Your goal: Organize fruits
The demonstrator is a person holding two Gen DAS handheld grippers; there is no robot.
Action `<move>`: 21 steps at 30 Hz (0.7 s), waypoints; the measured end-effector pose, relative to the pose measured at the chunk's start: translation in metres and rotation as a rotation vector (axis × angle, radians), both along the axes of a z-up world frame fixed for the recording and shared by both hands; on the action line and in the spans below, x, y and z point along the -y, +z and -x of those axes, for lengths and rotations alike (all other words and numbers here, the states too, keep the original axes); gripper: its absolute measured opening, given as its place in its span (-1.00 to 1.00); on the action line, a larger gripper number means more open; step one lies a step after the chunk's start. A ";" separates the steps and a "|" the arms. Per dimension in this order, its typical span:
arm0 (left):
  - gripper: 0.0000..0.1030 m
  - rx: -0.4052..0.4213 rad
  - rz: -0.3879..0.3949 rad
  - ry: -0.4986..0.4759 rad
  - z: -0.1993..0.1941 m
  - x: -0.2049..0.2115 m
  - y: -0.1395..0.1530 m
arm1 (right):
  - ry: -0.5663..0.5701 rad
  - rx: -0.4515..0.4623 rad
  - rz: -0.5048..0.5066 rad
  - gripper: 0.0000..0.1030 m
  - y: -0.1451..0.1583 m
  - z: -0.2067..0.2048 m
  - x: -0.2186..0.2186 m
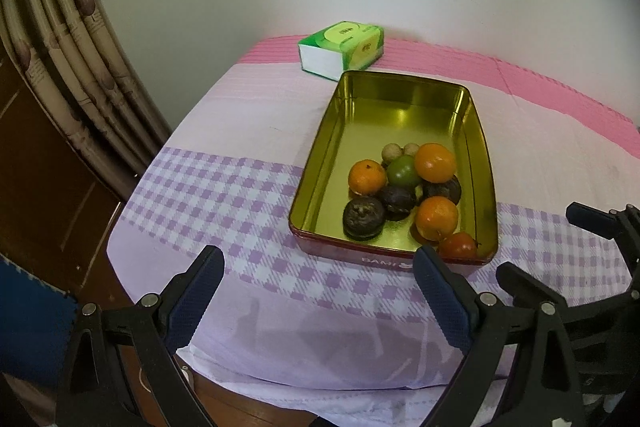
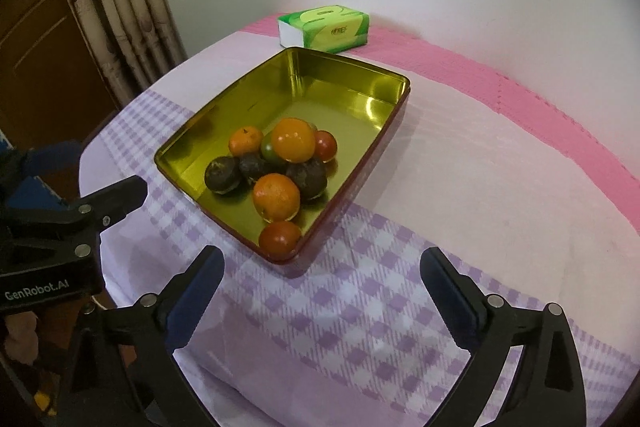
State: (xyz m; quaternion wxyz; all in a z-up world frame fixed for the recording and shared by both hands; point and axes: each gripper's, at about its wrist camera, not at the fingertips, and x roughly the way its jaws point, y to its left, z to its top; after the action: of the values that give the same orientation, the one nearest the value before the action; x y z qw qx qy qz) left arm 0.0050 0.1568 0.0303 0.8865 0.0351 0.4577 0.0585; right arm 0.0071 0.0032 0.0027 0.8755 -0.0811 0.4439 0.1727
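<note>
A tin (image 1: 400, 115) with a gold inside and red outer wall sits on the tablecloth, and all the fruit lies in its near end. The pile holds oranges (image 1: 435, 163), dark round fruits (image 1: 364, 219), a green fruit (image 1: 403, 170), a red fruit (image 1: 459, 245) and small tan ones (image 1: 391, 151). My left gripper (image 1: 318, 267) hangs open and empty in front of the tin's near wall. In the right wrist view the tin (image 2: 320, 87) lies at an angle, with an orange (image 2: 277, 197) and a red fruit (image 2: 280, 238) nearest. My right gripper (image 2: 322, 265) is open wide, with nothing between its fingers.
A green tissue pack (image 1: 344, 47) lies behind the tin by the wall. A pink mat (image 1: 560, 95) runs along the table's far side. A curtain (image 1: 80, 67) and brown wood stand past the table's left edge. The other gripper's fingers (image 2: 128, 191) show at the left.
</note>
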 end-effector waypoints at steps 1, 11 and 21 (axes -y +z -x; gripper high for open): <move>0.83 0.002 -0.002 0.000 0.000 0.001 -0.001 | 0.000 0.006 0.009 0.91 0.000 0.002 0.000; 0.83 -0.028 0.014 0.000 -0.005 0.001 -0.011 | -0.005 0.031 0.030 0.91 -0.001 0.002 -0.001; 0.83 -0.030 0.014 0.003 -0.005 -0.001 -0.012 | 0.005 0.018 0.030 0.91 -0.005 0.001 -0.005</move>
State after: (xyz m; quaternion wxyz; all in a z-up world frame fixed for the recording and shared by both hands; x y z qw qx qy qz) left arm 0.0101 0.1575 0.0182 0.8796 0.0290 0.4715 0.0561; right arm 0.0060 0.0077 -0.0024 0.8778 -0.0969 0.4383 0.1676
